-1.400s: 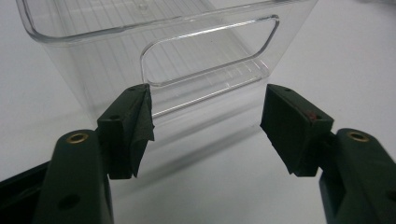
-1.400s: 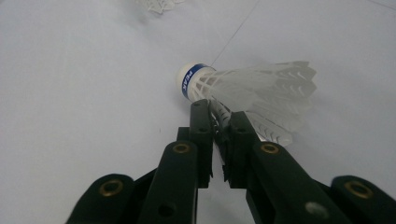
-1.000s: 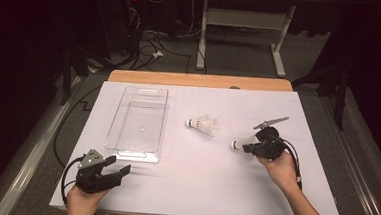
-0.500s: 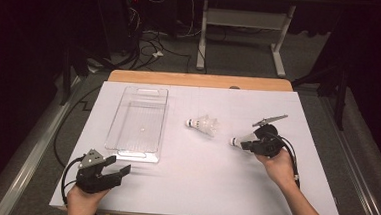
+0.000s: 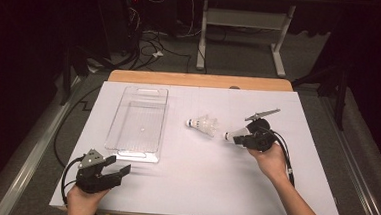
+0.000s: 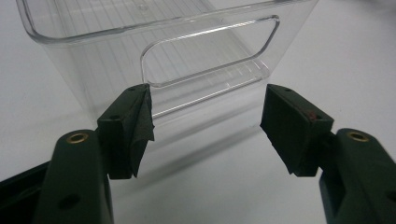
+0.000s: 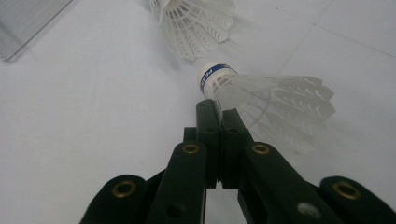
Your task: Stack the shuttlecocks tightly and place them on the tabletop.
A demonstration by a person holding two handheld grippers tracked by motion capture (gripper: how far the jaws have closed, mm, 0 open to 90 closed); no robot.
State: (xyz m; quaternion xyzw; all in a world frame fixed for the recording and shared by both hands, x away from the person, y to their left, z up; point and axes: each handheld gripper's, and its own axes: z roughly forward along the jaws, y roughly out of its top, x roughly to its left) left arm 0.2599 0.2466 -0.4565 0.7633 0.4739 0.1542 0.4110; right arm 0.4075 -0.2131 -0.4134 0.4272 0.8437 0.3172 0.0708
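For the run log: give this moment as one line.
right gripper: shut on held shuttlecock | left gripper: open, facing clear bin | second shuttlecock: on table

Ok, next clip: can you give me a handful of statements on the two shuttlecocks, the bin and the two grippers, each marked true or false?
1. The right gripper is shut on the skirt of a white feathered shuttlecock with a blue-banded cork. True.
2. The left gripper grips the handle of the clear plastic rectangular bin. False: its jaws stand open, short of the bin's wall.
3. A second white shuttlecock lies inside the bin. False: it lies on the white table, between the bin and the right gripper.
4. The bin holds nothing. True.
5. The held shuttlecock's cork points roughly towards the bin. True.
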